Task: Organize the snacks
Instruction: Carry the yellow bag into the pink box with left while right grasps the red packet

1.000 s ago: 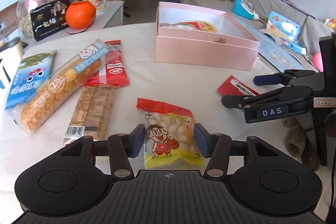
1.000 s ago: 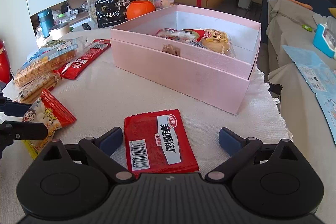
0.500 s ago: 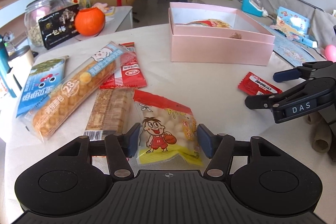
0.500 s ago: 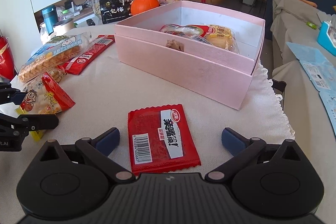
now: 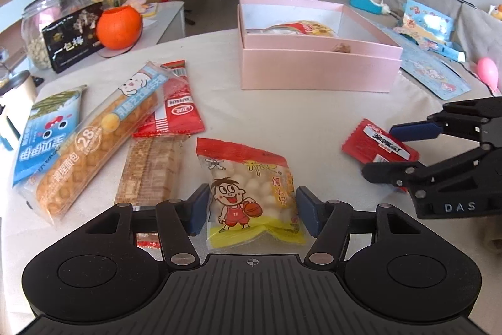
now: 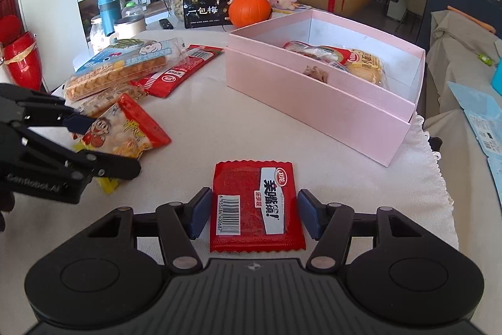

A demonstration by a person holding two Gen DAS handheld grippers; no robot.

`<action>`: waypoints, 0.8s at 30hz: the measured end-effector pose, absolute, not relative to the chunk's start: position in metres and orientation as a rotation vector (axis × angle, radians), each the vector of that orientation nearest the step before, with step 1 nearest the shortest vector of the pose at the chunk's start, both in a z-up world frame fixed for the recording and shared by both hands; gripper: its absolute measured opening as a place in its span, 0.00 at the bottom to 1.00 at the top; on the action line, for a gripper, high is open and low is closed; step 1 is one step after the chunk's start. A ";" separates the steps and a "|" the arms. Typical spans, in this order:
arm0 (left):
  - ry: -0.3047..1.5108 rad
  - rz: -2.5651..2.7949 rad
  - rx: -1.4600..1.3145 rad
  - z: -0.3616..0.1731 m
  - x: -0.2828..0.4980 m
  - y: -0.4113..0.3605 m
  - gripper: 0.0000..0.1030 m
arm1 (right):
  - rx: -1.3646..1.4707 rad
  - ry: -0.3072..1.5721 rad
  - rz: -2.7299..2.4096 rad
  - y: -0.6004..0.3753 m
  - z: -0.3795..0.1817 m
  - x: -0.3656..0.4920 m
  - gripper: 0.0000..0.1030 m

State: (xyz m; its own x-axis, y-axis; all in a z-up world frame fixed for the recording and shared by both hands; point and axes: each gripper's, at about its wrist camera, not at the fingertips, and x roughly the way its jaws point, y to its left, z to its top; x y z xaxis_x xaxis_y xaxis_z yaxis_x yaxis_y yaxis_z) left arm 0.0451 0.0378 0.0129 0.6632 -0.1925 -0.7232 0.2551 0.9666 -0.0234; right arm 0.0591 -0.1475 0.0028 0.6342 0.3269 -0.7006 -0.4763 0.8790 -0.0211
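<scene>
A box (image 5: 320, 68) sat at the back of the table (image 5: 282, 121) with snacks (image 5: 301, 29) in it. Several packets (image 5: 94, 134) lay to its left, and a jar (image 5: 47, 21) stood behind them.

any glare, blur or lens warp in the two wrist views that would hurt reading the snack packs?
Left wrist view: sharp, even daylight; glare whitens the long clear bread pack; fisheye bends the pink box edges; cartoon snack bag reads cleanly. Right wrist view: sharp too, flat red packet barcode and label legible; soft shadows only; the shelf edges curve towards the frame borders.
</scene>
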 end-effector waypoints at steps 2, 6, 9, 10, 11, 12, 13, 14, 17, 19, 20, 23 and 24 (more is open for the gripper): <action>0.812 -0.246 0.085 0.013 0.050 0.037 0.64 | -0.213 0.750 0.461 -0.147 0.002 0.056 0.58; 0.821 -0.252 0.085 0.014 0.053 0.038 0.64 | -0.189 0.767 0.462 -0.151 0.003 0.057 0.58; 0.825 -0.268 0.084 0.014 0.053 0.040 0.63 | -0.190 0.784 0.458 -0.151 0.006 0.056 0.58; 0.826 -0.275 0.085 0.014 0.052 0.042 0.63 | -0.188 0.790 0.458 -0.152 0.007 0.056 0.57; 0.826 -0.282 0.085 0.014 0.052 0.043 0.62 | -0.186 0.797 0.457 -0.153 0.009 0.055 0.57; 0.825 -0.285 0.083 0.015 0.050 0.044 0.62 | -0.185 0.800 0.456 -0.154 0.011 0.054 0.57; 0.821 -0.281 0.085 0.015 0.048 0.044 0.61 | -0.188 0.797 0.454 -0.156 0.013 0.052 0.57; 0.815 -0.278 0.095 0.016 0.045 0.044 0.60 | -0.194 0.790 0.452 -0.158 0.016 0.050 0.56; 0.770 -0.295 0.117 0.021 0.030 0.041 0.60 | -0.213 0.763 0.446 -0.165 0.028 0.041 0.56; 0.737 -0.320 0.088 0.028 0.023 0.043 0.56 | -0.215 0.749 0.442 -0.170 0.036 0.037 0.56; 0.723 -0.331 0.073 0.033 0.019 0.043 0.56 | -0.215 0.742 0.440 -0.172 0.039 0.035 0.56; 0.687 -0.372 0.045 0.045 0.012 0.044 0.56 | -0.210 0.725 0.438 -0.178 0.046 0.029 0.57; 0.680 -0.382 0.044 0.049 0.010 0.044 0.56 | -0.208 0.721 0.438 -0.180 0.048 0.027 0.57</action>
State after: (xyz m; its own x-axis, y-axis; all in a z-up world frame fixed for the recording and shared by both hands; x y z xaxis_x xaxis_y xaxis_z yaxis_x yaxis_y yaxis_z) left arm 0.0100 0.0436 0.0485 0.7110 -0.3301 -0.6208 0.3583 0.9298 -0.0841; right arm 0.0273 -0.1795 0.0477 0.6661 0.3141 -0.6765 -0.4550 0.8898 -0.0349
